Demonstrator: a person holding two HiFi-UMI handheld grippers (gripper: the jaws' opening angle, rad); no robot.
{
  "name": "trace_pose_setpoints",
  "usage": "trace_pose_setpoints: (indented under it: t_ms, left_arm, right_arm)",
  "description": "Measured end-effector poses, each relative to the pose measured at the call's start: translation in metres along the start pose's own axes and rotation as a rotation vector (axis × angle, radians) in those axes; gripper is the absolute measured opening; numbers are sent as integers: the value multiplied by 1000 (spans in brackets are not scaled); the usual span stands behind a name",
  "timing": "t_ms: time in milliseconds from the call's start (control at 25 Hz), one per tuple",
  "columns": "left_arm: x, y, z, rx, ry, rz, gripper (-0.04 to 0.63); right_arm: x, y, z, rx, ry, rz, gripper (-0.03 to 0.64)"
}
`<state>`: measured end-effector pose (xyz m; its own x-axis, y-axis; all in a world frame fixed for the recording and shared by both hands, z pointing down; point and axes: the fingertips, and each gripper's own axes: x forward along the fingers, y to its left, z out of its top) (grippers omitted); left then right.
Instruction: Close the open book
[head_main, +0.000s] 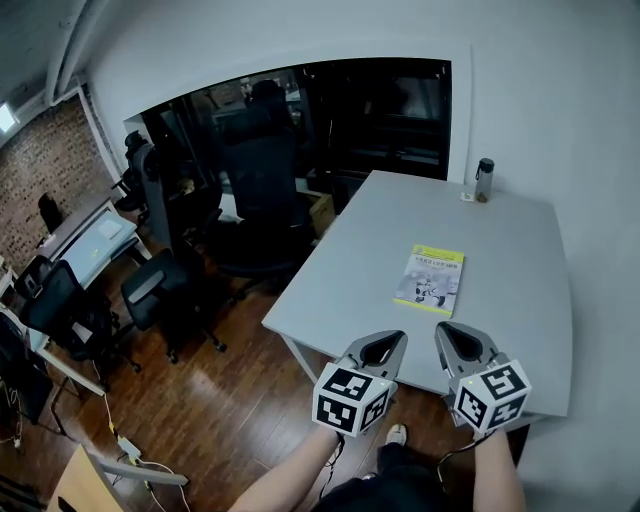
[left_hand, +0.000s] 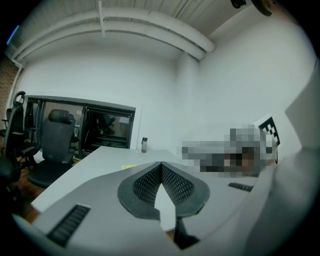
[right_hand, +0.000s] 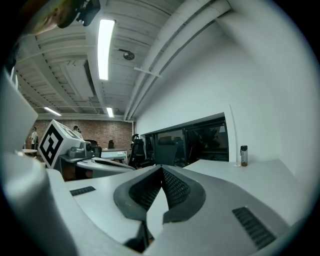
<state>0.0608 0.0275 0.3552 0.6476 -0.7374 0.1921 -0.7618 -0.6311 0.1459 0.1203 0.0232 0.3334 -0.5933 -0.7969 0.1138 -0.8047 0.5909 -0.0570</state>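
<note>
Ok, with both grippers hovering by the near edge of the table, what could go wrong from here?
1. The book lies flat, cover up, and looks closed already. Reaching in with the left gripper and right gripper shut could just shove it across the table.
2. The two grippers hang close side by side, so a careless turn might knock them together.
3. The bottle stands at the far corner; a long sweep could tip it, though that seems unlikely.

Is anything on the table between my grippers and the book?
Nothing visible does. Only bare table lies between the book and the left gripper and right gripper, both shut and empty by the near edge. The bottle stands at the far edge, beyond the book.
</note>
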Motion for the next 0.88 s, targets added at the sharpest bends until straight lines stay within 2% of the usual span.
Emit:
trace_pose_setpoints:
  t_ms: [360,880]
  left_arm:
    - [-27,-15,9,10,-30,-6,6]
    - [-28,-10,7,21,-34,0,6]
  right_arm:
    - [-18,27,5,-2,-5,13,6]
    - [-16,24,-3,-18,20,-12,6]
